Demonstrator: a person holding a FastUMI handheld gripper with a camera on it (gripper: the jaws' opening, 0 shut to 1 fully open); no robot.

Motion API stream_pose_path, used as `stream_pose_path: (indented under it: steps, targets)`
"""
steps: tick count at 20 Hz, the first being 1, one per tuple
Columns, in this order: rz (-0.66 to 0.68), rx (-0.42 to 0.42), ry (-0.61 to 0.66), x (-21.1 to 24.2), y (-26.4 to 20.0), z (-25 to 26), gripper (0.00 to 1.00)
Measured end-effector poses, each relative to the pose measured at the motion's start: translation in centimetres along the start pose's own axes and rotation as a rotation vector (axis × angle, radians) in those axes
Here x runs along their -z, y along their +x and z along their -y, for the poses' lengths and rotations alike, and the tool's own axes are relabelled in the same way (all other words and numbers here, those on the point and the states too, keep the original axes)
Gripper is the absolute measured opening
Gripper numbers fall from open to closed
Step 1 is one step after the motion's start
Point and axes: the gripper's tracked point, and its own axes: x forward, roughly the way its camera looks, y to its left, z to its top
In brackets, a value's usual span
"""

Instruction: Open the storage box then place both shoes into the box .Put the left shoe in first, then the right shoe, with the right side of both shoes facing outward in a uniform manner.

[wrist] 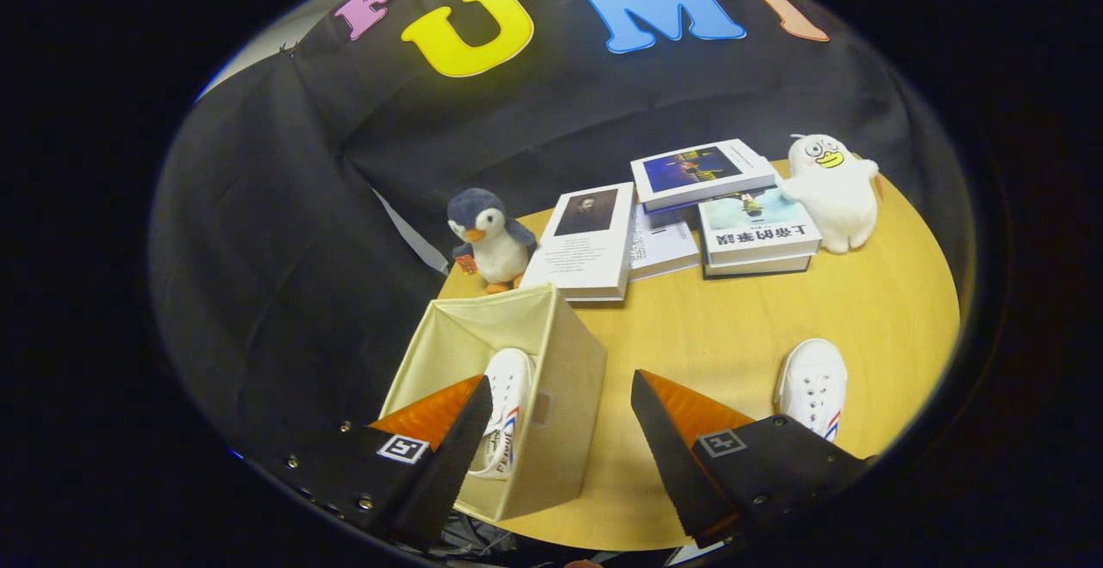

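- Gripper view: storage box (551, 404) stands open on the desk (707, 327), one shoe (504, 413) already inside.
- Second shoe (812, 387) lies on the desk, beyond the right finger.
- Fingers (668, 430) spread wide, holding nothing; the gripper (560, 430) must fetch it next.

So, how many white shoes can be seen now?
2. One shoe in the box stands inside the open storage box, beside the open gripper; the shoe on the table lies beyond the other finger.
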Motion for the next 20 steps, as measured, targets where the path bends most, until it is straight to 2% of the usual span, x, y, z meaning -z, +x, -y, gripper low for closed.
stream_pose_path:
  steps: [13,20]
  targets:
    - [0.015,0.217,0.033,0.9,-4.0,15.6,0.98]
    - [-0.033,0.268,0.088,3.2,-4.5,21.5,0.98]
